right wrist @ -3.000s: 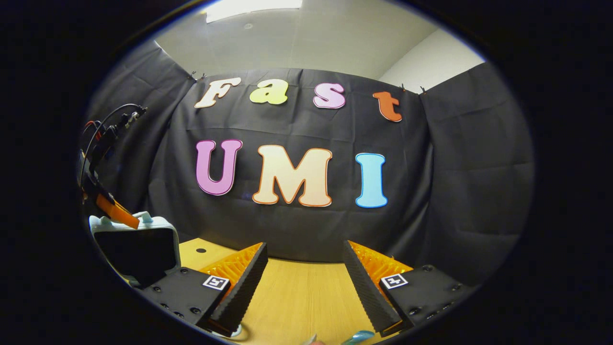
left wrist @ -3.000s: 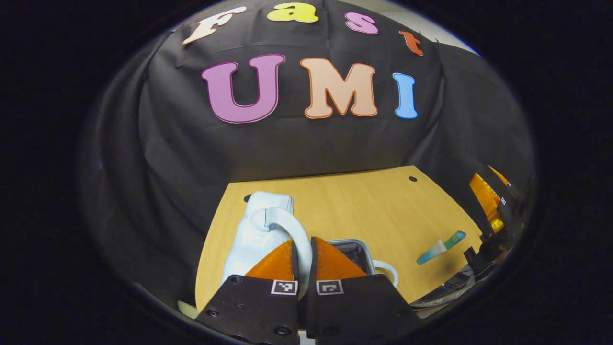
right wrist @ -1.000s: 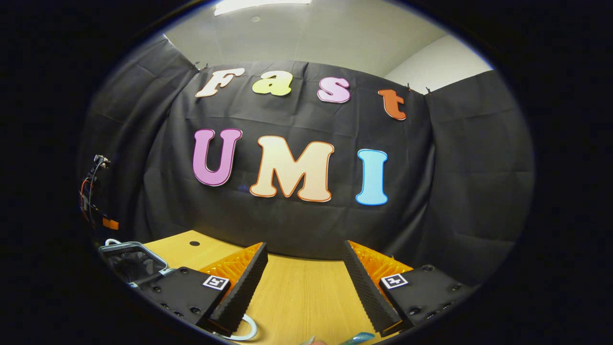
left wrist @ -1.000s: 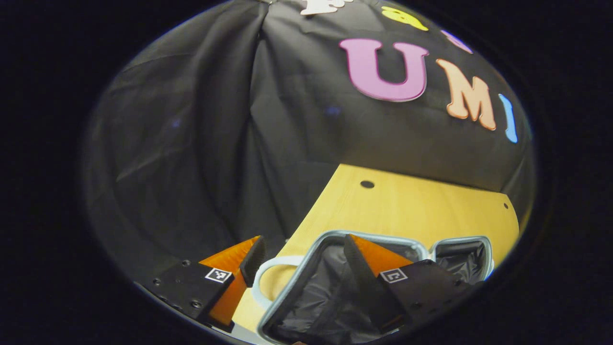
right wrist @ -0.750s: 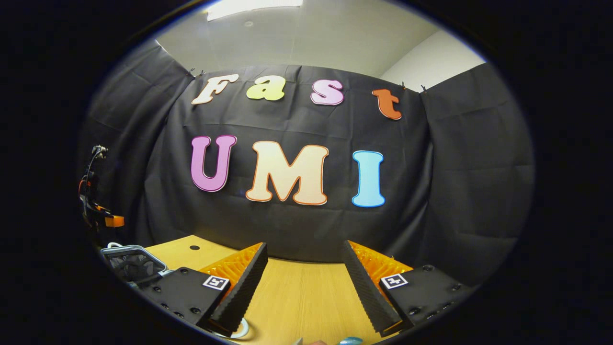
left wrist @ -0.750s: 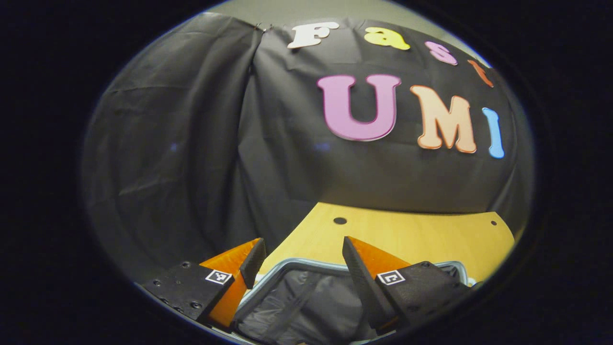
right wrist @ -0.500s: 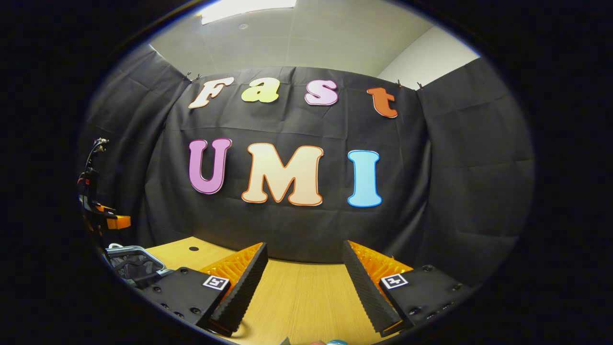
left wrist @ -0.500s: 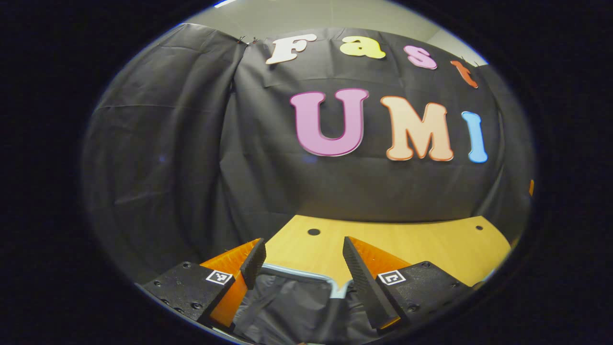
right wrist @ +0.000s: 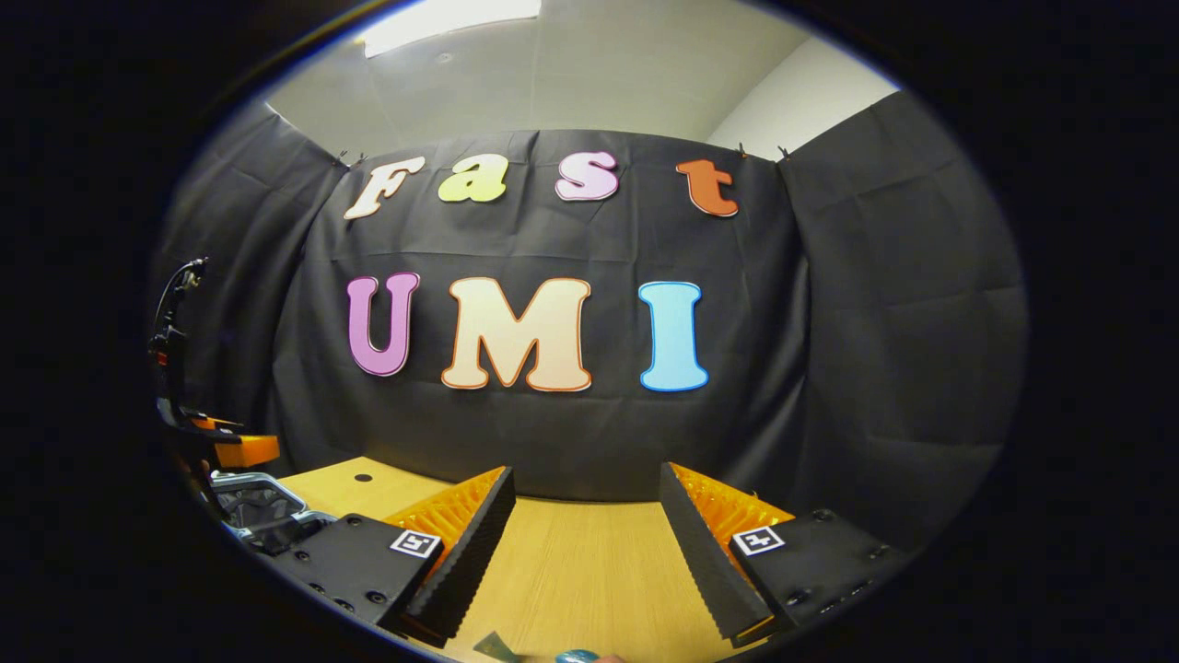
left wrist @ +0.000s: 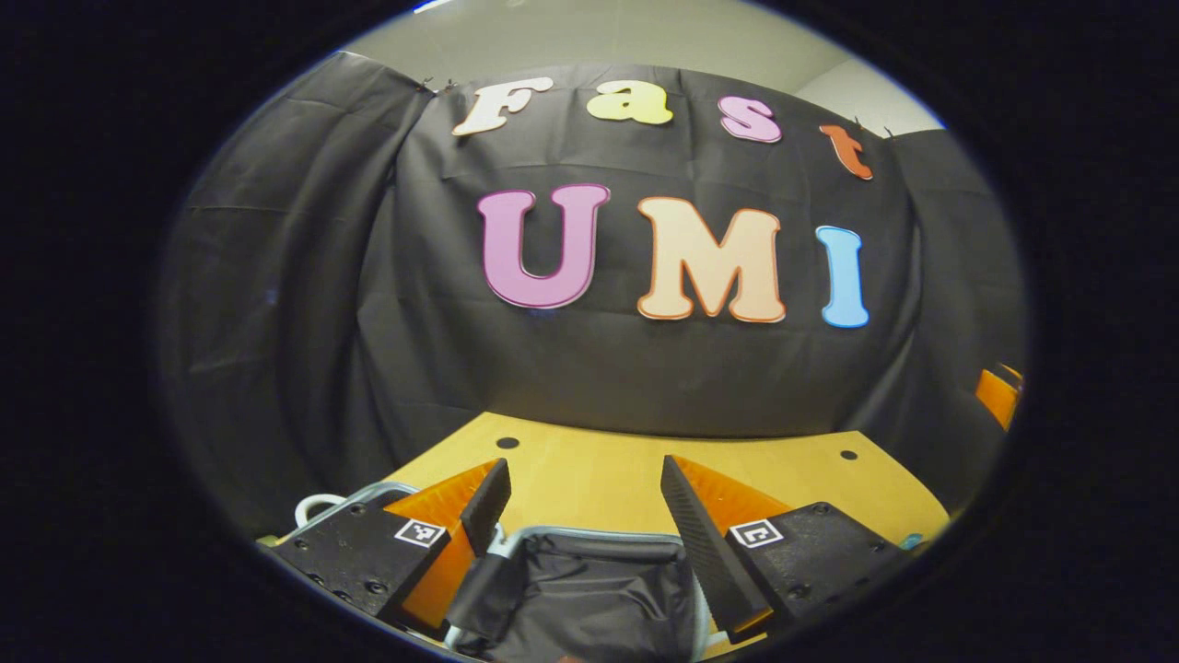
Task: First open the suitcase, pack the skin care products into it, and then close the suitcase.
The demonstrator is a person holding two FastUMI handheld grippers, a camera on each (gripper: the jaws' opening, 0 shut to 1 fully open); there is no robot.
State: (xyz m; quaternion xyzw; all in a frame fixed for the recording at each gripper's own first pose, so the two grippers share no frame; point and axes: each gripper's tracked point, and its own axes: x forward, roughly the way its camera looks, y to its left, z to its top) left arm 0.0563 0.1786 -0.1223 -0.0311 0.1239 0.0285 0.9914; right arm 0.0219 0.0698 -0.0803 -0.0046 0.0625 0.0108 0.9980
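The suitcase (left wrist: 589, 589) lies open on the wooden table (left wrist: 589, 470), its black lining showing inside a pale rim. My left gripper (left wrist: 585, 470) hovers open just above it, nothing between its fingers. A white handle (left wrist: 313, 505) sticks out at the lower left. In the right gripper view the open suitcase (right wrist: 258, 506) sits at the far left with the left gripper (right wrist: 230, 449) over it. My right gripper (right wrist: 586, 475) stands open over bare table (right wrist: 580, 571). A teal skin care tube (right wrist: 576, 656) peeks in at the bottom edge, below the right gripper's fingers.
Black cloth walls close off the back and both sides of the table. Small round holes (left wrist: 506, 443) mark the table's far corners. Part of the right gripper (left wrist: 995, 396) shows at the right edge of the left gripper view.
The left gripper let go of the lid's handle and opened; the lid went from upright to lying flat open. The left view swung back toward the wall. The right gripper barely moved.
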